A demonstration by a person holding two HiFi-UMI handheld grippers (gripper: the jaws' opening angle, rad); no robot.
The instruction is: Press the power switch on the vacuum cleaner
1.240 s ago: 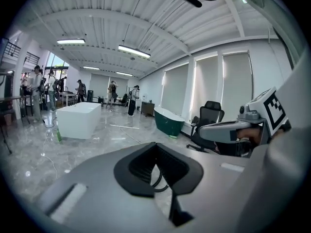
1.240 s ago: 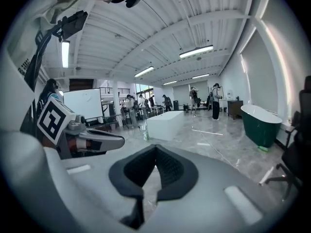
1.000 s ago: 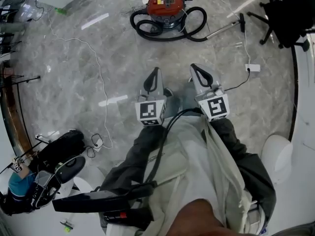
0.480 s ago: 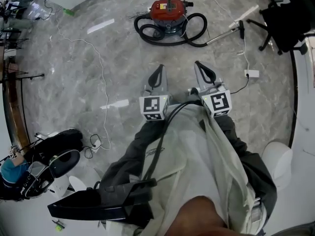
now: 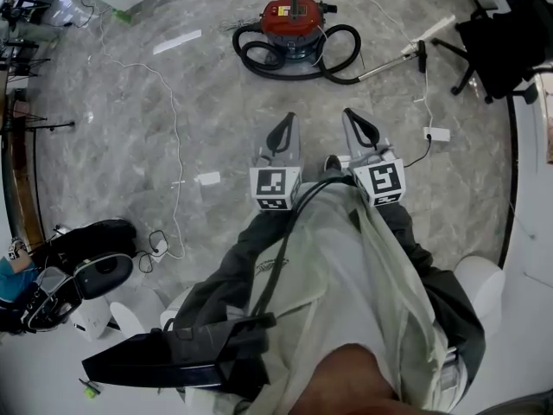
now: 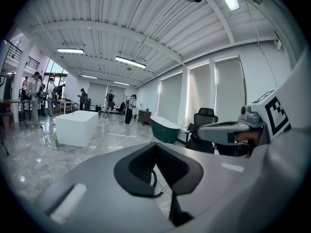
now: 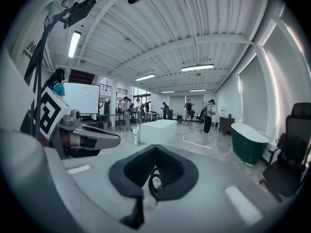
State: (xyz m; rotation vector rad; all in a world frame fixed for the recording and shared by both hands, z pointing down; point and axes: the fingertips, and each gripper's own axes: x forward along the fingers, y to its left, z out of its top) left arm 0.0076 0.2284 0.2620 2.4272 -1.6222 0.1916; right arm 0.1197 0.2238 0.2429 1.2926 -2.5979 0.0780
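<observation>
**Vacuum cleaner lies straight ahead, well apart from both grippers**

The vacuum cleaner [image 5: 295, 22], a red-topped canister, stands on the grey marble floor [image 5: 130, 145] near the top of the head view. Its black hose [image 5: 285, 62] is coiled round its near side, and its wand [image 5: 393, 59] runs off to the right. A dark patch sits on the red top, but the power switch is too small to pick out.

The left gripper [image 5: 287, 126] and the right gripper [image 5: 354, 119] are held side by side, both pointing forward toward the canister. Each has its jaws brought together at the tips with nothing between them. Both gripper views look level across the room and do not show the vacuum.

The canister lies almost in line with the left gripper and a little to the left of the right one. Neither gripper is clearly nearer. A press would need a long reach forward and down onto the red top.
</observation>
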